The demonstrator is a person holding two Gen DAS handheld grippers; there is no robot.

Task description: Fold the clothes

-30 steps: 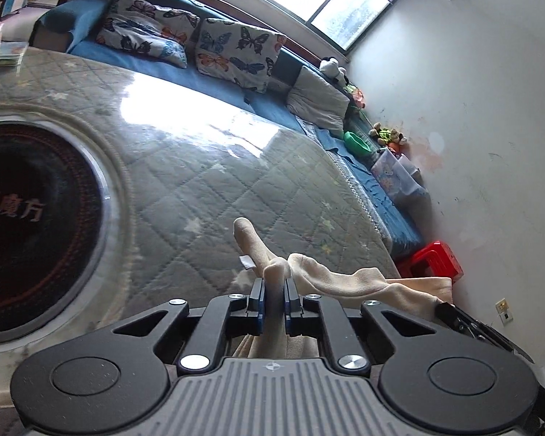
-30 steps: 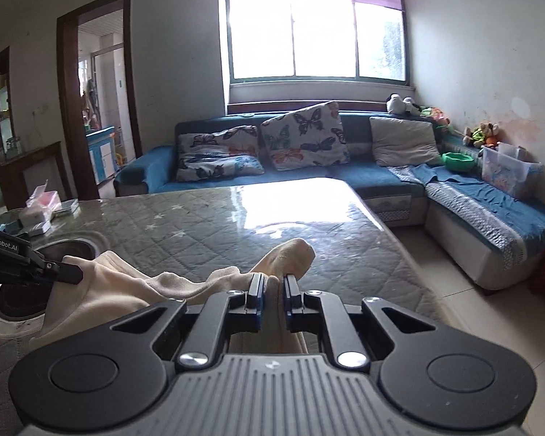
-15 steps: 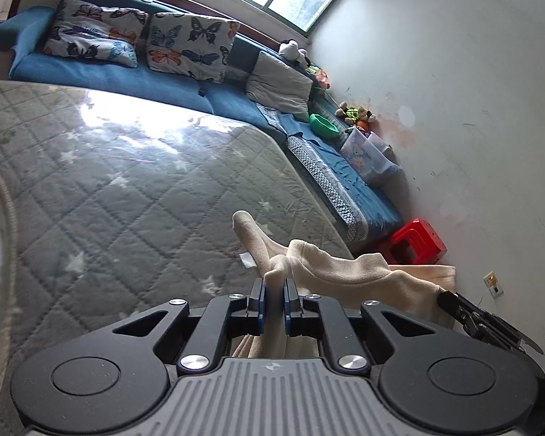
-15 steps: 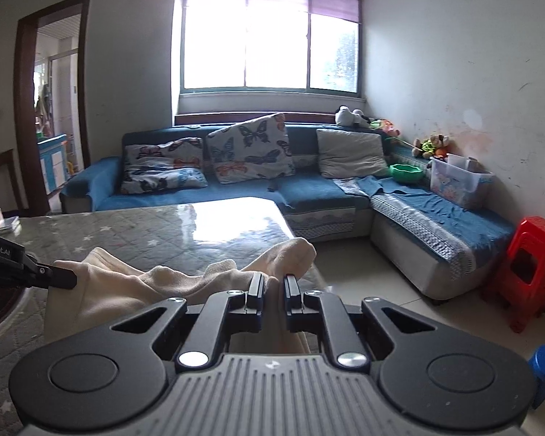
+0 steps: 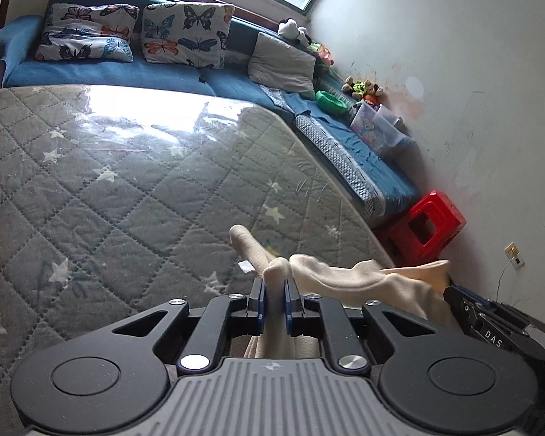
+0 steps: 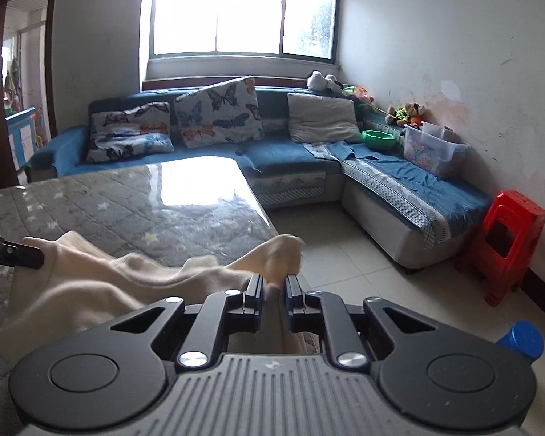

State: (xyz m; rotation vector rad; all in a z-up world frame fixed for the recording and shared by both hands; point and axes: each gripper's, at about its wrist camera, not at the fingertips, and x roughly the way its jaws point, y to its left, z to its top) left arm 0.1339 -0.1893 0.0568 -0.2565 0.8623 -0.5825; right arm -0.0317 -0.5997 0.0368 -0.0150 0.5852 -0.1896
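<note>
One cream garment (image 5: 345, 276), two claws: left claw (image 5: 272, 303) and right claw (image 6: 272, 301) are both pinching it tight, lower centre, over the quilted worktop (image 5: 127, 181). One red stool (image 6: 505, 243) is sitting right.

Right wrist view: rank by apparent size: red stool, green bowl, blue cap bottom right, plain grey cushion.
1. Plain grey cushion
2. Red stool, close to the cushion; it stands nearer, so unsure
3. Green bowl
4. Blue cap, partly hidden

The left wrist view looks down and forward from just behind its tool (image 5: 272, 299) across the quilted surface (image 5: 127, 189); the right wrist view faces the window (image 6: 243, 7) more levelly; both share the blue sofa (image 5: 229, 83) and red stool (image 6: 505, 243).
</note>
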